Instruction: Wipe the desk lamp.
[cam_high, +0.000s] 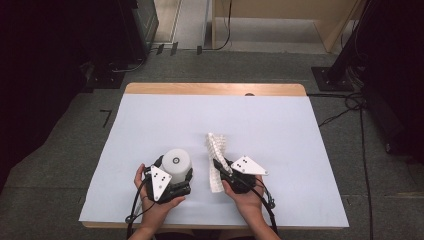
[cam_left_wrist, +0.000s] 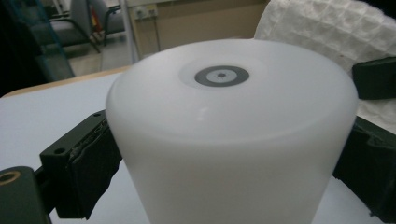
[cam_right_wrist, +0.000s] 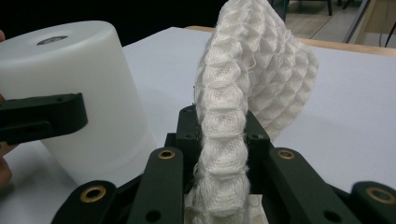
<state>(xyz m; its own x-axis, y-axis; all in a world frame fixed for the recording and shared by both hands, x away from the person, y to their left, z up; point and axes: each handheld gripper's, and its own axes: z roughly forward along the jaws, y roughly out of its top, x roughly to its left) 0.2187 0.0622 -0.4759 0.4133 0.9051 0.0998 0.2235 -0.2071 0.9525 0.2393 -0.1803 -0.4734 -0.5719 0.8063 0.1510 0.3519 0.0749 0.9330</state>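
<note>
Cup (cam_high: 177, 165) on table (cam_high: 150, 125), cloth (cam_high: 216, 160) just right of it.

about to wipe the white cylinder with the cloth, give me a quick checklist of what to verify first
1. Left gripper shut on the white cylinder: ok.
2. Cylinder upright on the white table cover: ok.
3. Right gripper clamped on the white waffle-weave cloth: ok.
4. Cloth free end standing above the jaws: ok.
5. Cloth touching the cylinder: not ok, a gap remains.
6. Dirt on the cylinder: cannot tell.
</note>
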